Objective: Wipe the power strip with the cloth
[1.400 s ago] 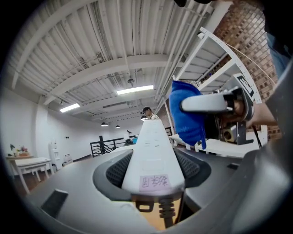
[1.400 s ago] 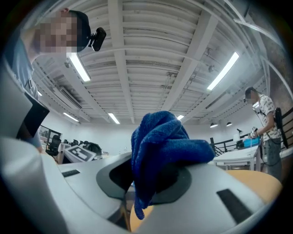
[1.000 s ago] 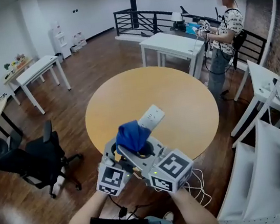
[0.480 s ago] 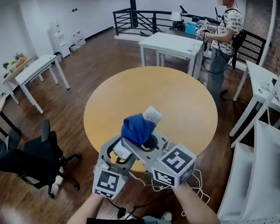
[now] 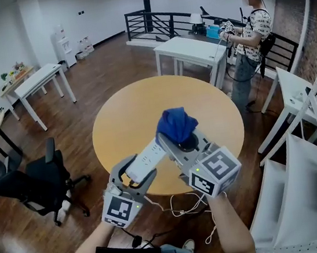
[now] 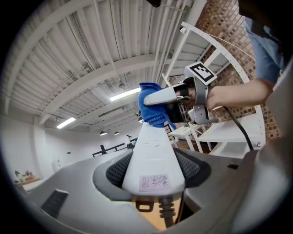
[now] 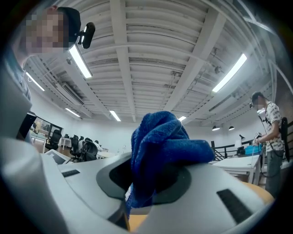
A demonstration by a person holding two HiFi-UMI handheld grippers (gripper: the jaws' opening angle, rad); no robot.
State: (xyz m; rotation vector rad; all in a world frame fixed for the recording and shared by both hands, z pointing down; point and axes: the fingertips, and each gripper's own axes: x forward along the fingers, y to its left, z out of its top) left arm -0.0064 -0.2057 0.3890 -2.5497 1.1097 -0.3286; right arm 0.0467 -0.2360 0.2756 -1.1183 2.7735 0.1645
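Note:
My left gripper is shut on the white power strip, held in the air above the near edge of the round wooden table. The strip runs away from the jaws, cable end at the bottom. My right gripper is shut on a bunched blue cloth, which sits at the strip's far end. In the left gripper view the cloth covers the strip's tip. In the right gripper view the cloth fills the jaws.
The strip's white cable hangs down in loops below the grippers. A black office chair stands at the left. White tables and a person are behind the round table. White shelving rises at the right.
The right gripper has carried the blue cloth up and to the right along the strip to its far end. More of the white strip now shows.

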